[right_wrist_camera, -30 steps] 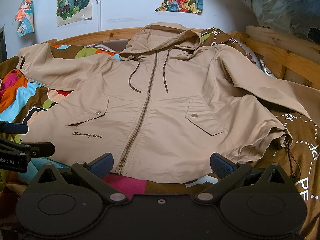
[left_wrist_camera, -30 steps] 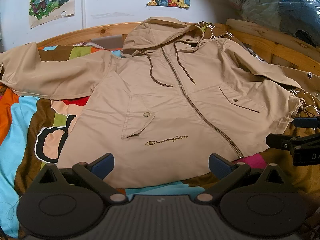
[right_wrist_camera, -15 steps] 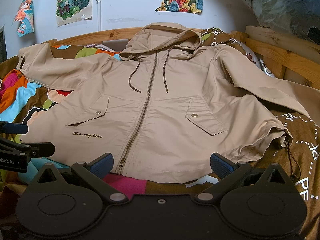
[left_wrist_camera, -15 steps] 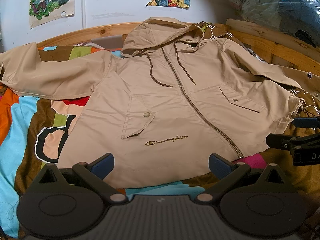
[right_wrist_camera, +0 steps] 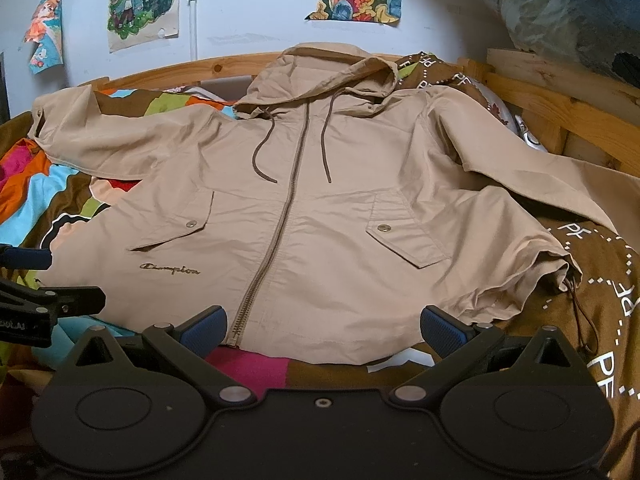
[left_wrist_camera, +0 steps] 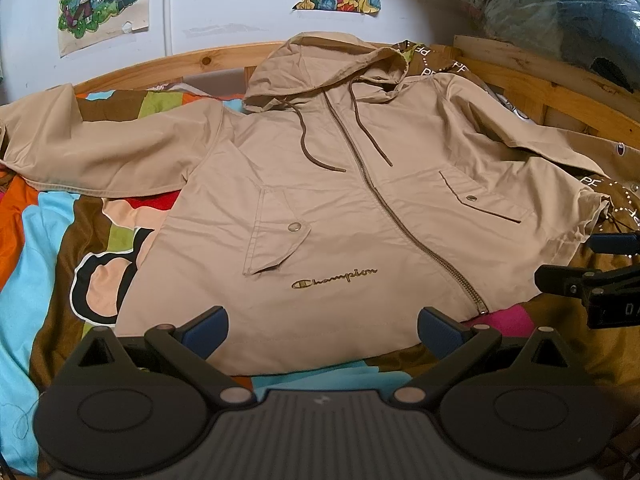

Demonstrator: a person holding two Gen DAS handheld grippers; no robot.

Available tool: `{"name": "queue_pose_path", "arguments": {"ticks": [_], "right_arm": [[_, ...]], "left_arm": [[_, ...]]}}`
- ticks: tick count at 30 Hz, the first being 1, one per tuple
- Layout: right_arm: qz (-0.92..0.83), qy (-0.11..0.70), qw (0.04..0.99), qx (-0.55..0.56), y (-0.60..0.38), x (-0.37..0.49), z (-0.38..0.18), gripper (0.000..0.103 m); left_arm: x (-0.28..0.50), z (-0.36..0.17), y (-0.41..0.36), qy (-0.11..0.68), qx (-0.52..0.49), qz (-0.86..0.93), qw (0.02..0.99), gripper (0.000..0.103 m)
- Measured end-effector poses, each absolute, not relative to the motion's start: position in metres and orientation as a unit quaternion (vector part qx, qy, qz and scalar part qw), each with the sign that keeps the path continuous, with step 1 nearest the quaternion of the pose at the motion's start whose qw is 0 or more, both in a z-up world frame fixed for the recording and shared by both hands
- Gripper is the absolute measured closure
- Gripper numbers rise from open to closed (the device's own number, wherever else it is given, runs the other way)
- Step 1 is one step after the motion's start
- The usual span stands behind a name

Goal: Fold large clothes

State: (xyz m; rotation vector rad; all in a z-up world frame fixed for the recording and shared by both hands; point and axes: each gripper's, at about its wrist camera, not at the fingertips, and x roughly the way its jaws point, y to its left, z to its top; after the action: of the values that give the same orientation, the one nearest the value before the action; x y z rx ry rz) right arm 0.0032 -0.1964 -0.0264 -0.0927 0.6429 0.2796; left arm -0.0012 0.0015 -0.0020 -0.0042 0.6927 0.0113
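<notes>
A tan hooded zip jacket [left_wrist_camera: 352, 208] [right_wrist_camera: 328, 220] lies face up and spread flat on a bed, hood toward the wall, both sleeves stretched out sideways. My left gripper [left_wrist_camera: 322, 330] hovers open just short of the hem's left half, near the Champion logo [left_wrist_camera: 335, 279]. My right gripper [right_wrist_camera: 323, 330] is open at the hem's right half, by the zip's lower end [right_wrist_camera: 236, 338]. Neither holds anything. Each gripper shows at the side edge of the other wrist view: the right gripper [left_wrist_camera: 592, 280], the left gripper [right_wrist_camera: 44, 280].
A colourful patterned bedspread [left_wrist_camera: 48, 240] covers the bed under the jacket. A wooden bed frame [left_wrist_camera: 532, 76] runs behind and to the right. Bundled bags [left_wrist_camera: 560, 12] sit beyond the frame at the upper right. Posters [right_wrist_camera: 144, 4] hang on the white wall.
</notes>
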Motion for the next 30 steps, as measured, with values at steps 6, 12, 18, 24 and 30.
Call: {"name": "queue_pose_path", "arguments": {"ticks": [6,12,18,24,30], "right_arm": [[0.083,0.329,0.939,-0.063,-0.197,0.008,-0.026,0.001],[0.02,0.364,0.931,-0.029,-0.221,0.026,-0.022,0.001],[0.016,0.362,0.932,0.018,-0.24,0.042,-0.006,0.001],[0.015,0.346,0.938,0.032,-0.254,0.056,0.01,0.001],[0.004,0.308,0.946,0.1,-0.29,0.06,0.019,0.001]], "left_arm": [[0.001,-0.005,0.003,0.348,0.002,0.014,0.937,0.001],[0.014,-0.007,0.002,0.393,0.051,0.026,0.918,0.001],[0.034,0.023,-0.004,0.404,0.077,-0.002,0.912,0.001],[0.065,0.043,-0.016,0.427,0.085,-0.003,0.9,0.001],[0.094,0.044,-0.032,0.428,0.073,-0.007,0.901,0.001]]}}
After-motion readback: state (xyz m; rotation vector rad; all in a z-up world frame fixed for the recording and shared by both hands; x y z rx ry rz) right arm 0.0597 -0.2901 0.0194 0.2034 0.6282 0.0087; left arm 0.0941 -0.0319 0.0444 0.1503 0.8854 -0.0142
